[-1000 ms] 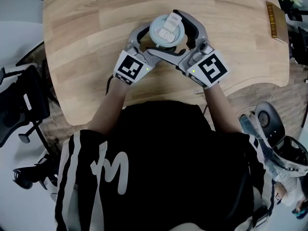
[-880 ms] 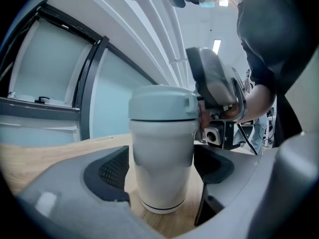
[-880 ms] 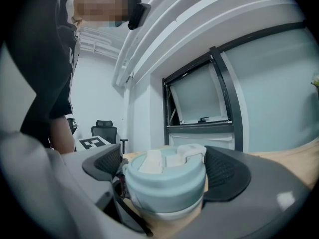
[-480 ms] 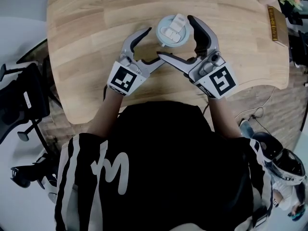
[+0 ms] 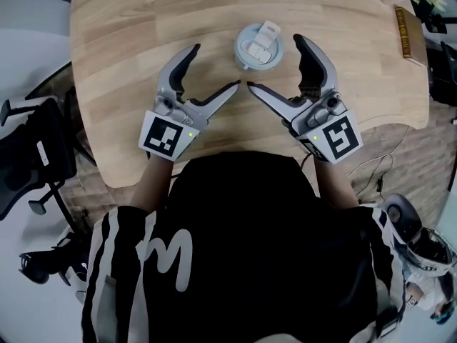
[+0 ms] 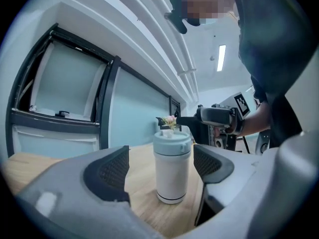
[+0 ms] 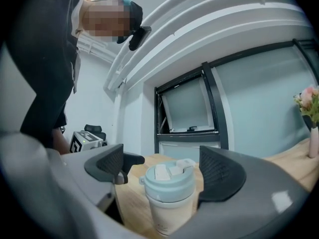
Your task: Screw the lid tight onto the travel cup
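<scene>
Travel cup (image 5: 258, 46) stands upright on the wooden bench (image 5: 128, 41), seen from the head view with its pale blue-green lid (image 5: 257, 41) on top. The left tool (image 5: 216, 66) and right tool (image 5: 274, 63) flank it, both spread wide and clear of it. Each carries a cube with a black-and-white square marker. A flat brown thing (image 5: 405, 31) at the bench's right edge bears gilt print too small to read. In the left gripper view the cup shows a white body and a dark ring near the base. It stands beyond the gaping jaws, touching neither pad, with pink flowers (image 6: 169, 120) behind it. In the right gripper view the jaws have just been closing slightly, yet they stay wide apart. The cup sits framed between them, ungripped, with no lettering legible on it.
</scene>
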Available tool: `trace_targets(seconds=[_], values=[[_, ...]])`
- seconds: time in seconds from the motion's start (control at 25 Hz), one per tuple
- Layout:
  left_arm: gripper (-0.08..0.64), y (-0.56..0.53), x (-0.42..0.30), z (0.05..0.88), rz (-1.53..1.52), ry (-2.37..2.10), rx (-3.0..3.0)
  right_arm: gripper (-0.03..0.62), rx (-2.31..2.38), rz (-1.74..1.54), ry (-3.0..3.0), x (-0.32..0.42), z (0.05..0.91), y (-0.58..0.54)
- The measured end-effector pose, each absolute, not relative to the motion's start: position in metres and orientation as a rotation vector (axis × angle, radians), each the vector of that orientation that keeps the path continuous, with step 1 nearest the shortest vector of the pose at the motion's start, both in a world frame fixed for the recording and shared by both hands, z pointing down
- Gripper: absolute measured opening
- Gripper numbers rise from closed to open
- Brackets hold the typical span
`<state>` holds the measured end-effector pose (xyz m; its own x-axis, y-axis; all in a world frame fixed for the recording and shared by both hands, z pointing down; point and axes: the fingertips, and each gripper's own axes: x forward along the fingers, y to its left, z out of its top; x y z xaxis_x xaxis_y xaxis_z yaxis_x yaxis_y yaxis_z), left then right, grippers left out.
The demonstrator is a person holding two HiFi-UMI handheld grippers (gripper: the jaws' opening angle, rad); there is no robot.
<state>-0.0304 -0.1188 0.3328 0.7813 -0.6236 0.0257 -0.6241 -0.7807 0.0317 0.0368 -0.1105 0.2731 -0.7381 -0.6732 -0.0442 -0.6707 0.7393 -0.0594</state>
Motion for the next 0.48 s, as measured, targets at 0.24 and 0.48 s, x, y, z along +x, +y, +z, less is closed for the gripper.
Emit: trace_targets(seconds=[0.24, 0.48], values=[[0.408, -0.124, -0.042, 0.314, 0.000, -1.072, 2.936, 0.434, -1.160, -0.101, 2.848, 0.041, 0.269, -0.107], [0.341, -0.116, -0.037, 0.309, -0.004, -0.986, 2.948, 0.308, -1.158, -0.071, 2.861, 0.033, 0.263, -0.105]])
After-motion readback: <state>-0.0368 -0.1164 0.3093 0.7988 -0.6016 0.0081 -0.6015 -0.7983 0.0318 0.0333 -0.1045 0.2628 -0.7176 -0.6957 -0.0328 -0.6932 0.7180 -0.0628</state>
